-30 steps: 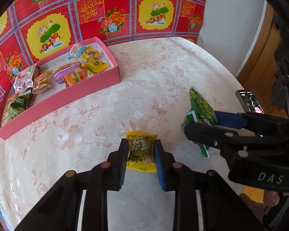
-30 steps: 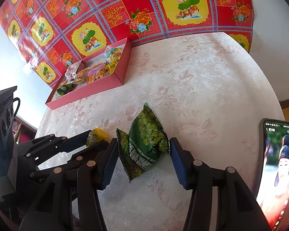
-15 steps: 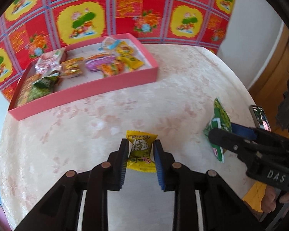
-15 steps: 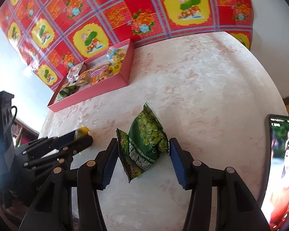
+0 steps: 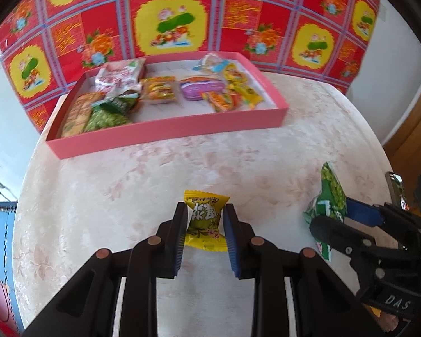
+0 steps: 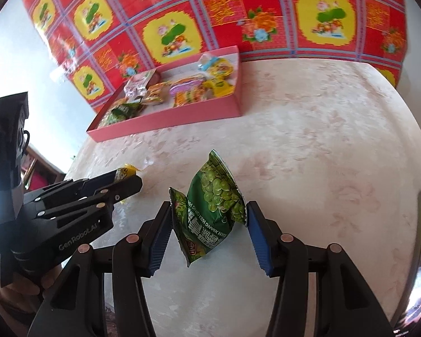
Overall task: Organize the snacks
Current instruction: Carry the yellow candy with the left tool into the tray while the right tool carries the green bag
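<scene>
Left wrist: tongs (image 5: 205,219) tight on yellow candy (image 5: 206,221).

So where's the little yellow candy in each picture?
Left wrist view: the yellow candy sits bottom middle, pinched between the left gripper jaws.
Right wrist view: only its tip pokes out at middle left, from the other gripper.
Shared landmark: the pink box of snacks behind it.

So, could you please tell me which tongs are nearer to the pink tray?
Left. The left tongs, holding a yellow candy, face the pink tray head-on; the right tongs, with a green bag, are off to its side.
</scene>
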